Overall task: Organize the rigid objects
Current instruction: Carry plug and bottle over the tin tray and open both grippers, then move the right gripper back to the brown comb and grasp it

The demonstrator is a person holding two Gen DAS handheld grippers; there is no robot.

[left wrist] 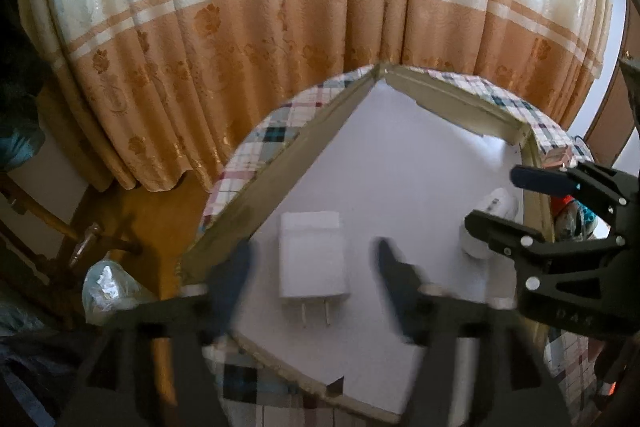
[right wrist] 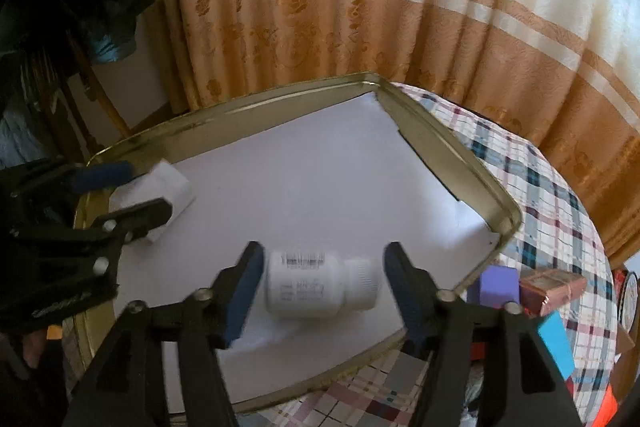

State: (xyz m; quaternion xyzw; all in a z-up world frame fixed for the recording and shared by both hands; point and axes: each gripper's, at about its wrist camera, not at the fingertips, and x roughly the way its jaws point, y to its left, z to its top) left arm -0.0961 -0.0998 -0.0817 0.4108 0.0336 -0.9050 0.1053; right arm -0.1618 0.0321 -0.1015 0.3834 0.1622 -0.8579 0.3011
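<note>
the left tongs [left wrist: 314, 267] stand spread wide, one blurred dark finger on each side of a white charger [left wrist: 313, 259] without touching it. the charger lies flat on the white lining of a shallow metal tray [right wrist: 440, 143], its two prongs pointing back toward the camera, close to the tray's left wall. the right tongs [right wrist: 322, 287] are also spread apart, straddling a white pill bottle [right wrist: 320, 285] that lies on its side on the lining, its ribbed cap toward the right finger; narrow gaps show on both sides, so neither pad grips it. in the left wrist view the right tongs [left wrist: 504, 201] reach in from the right edge, with the bottle partly hidden behind them. the tray sits on a plaid cloth [right wrist: 540, 187] covering the tabletop. beyond the tray's right corner lie a purple block [right wrist: 498, 281], a blue block [right wrist: 556, 343] and a small reddish box [right wrist: 550, 289]. a cream and orange curtain [right wrist: 360, 7] hangs behind.
</note>
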